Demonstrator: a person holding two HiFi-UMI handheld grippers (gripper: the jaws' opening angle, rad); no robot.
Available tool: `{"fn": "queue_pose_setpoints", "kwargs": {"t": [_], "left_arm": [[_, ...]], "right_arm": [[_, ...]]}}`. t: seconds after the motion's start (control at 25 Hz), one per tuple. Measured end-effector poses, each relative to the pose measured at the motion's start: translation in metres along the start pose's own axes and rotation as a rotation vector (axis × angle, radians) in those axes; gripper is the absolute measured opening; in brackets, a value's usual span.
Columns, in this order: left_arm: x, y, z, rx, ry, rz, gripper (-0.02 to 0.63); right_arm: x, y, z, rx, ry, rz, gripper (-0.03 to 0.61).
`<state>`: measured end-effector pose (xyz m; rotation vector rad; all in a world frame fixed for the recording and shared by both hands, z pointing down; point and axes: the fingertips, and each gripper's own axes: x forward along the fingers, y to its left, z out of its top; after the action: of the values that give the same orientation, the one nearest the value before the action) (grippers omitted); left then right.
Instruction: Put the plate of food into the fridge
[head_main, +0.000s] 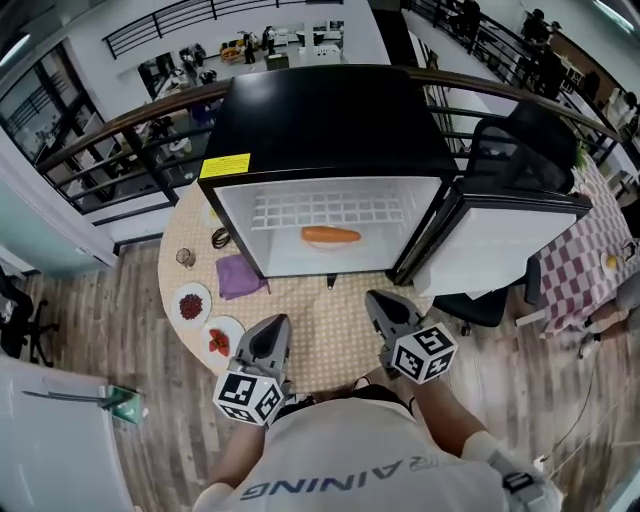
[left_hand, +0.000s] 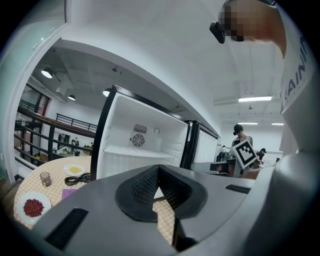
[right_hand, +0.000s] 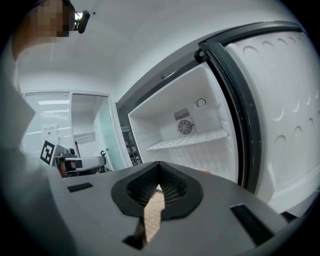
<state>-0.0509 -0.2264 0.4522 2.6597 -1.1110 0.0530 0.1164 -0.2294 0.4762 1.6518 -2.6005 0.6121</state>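
Plate of food (head_main: 330, 237), seemingly white with a long orange piece, lies inside the open black fridge (head_main: 330, 120); grey left gripper (head_main: 272, 322) and right gripper (head_main: 377, 298), both closed and empty, should stay clear of its door (head_main: 505, 235).

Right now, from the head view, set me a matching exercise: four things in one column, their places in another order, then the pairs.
1. orange food
2. purple cloth
3. yellow label
4. fridge door

A. on the fridge, on its black top
B. swung open at the right
C. inside the fridge
D. on the table

Pairs: 1-C, 2-D, 3-A, 4-B
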Motion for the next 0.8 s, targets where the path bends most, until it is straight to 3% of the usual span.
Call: {"fn": "queue_pose_setpoints", "kwargs": {"t": [0.4,0.8], "left_arm": [[0.007,-0.018,0.002,0.007,-0.003,-0.031,0.008],[0.002,-0.017,0.000,0.026,0.009,-0.006,0.009]], "right_arm": [[-0.009,0.008,-0.001,0.002,0.006,0.030,0.020],[-0.004,0.007,-0.003,0.002,0.006,0.018,0.020]]}}
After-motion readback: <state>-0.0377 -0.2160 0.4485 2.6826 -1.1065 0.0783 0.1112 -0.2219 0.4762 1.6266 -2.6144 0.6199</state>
